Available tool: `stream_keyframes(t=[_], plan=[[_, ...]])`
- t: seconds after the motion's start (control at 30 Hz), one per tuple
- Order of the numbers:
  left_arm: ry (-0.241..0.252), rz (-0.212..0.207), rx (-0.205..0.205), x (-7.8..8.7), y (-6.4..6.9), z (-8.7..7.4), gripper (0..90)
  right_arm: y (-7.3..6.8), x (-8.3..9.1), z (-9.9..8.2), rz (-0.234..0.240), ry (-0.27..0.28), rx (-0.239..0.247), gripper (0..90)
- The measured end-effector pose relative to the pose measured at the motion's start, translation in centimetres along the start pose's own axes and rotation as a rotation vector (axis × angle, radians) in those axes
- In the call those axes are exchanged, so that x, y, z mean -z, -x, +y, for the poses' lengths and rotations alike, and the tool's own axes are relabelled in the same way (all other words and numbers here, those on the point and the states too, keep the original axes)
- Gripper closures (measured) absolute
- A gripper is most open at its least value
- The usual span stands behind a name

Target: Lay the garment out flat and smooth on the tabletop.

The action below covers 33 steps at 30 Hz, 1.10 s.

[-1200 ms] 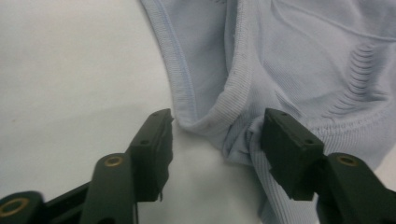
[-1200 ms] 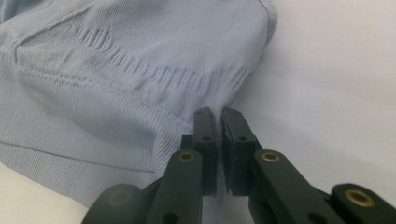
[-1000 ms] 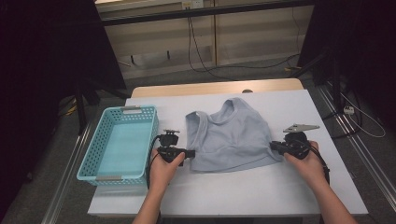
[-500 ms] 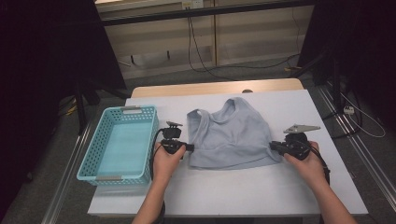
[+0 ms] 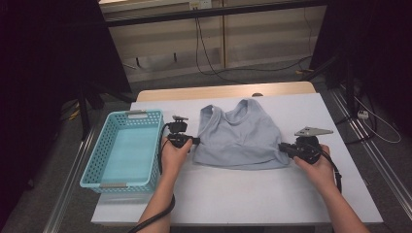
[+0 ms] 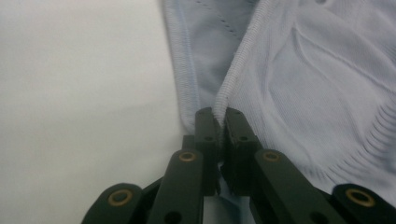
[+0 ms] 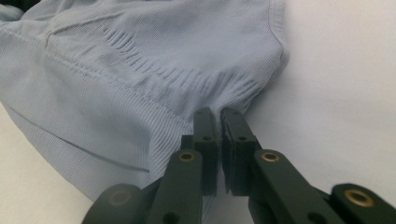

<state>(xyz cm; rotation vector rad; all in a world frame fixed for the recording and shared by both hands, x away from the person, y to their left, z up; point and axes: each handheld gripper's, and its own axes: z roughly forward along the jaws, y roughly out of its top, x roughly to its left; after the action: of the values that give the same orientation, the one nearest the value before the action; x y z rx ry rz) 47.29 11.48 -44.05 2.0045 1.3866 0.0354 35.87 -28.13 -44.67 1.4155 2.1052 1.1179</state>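
On the white table (image 5: 243, 194), the pale blue ribbed knit crop top (image 5: 238, 138) lies flat at the centre of the high view, right of the empty turquoise perforated plastic basket (image 5: 121, 148) at centre left. The left gripper (image 5: 197, 141) has just closed and pinches the top's left hem corner, while the right gripper (image 5: 282, 146) is clamped on its right hem corner. This looks like the grasp stage of folding or binning; next should come an even lift of both corners. No brand, label or writing is legible.
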Motion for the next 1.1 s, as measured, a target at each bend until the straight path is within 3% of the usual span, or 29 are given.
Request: stream_keyframes(t=[0.27,0.47,0.7,0.77,0.83,0.93,1.1], plan=[[0.02,0.024,0.007,-0.2,-0.1,0.3,85.6,-0.7,-0.5,0.0,-0.016,-0.025,0.056,85.8],[0.04,0.039,0.013,-0.3,-0.4,1.5,86.0,-0.7,-0.1,0.3,-0.002,0.015,0.039,86.1],[0.045,0.051,0.006,-0.3,-0.1,1.2,82.9,-0.9,-0.4,0.1,0.002,-0.011,0.052,84.3],[0.061,0.052,0.0,0.0,-0.2,0.8,74.7,-0.9,-0.3,-0.1,-0.003,-0.013,0.061,81.5],[0.062,0.01,0.002,0.6,-0.1,0.4,66.5,-1.0,-0.1,-0.2,-0.01,-0.015,0.072,76.8],[0.074,0.012,-0.033,1.5,0.6,-0.1,51.6,-1.1,0.5,-0.3,-0.023,-0.006,0.087,67.3],[0.102,-0.05,-0.055,3.3,1.9,-1.0,31.2,-1.6,1.5,-0.3,-0.004,0.03,0.055,48.9]])
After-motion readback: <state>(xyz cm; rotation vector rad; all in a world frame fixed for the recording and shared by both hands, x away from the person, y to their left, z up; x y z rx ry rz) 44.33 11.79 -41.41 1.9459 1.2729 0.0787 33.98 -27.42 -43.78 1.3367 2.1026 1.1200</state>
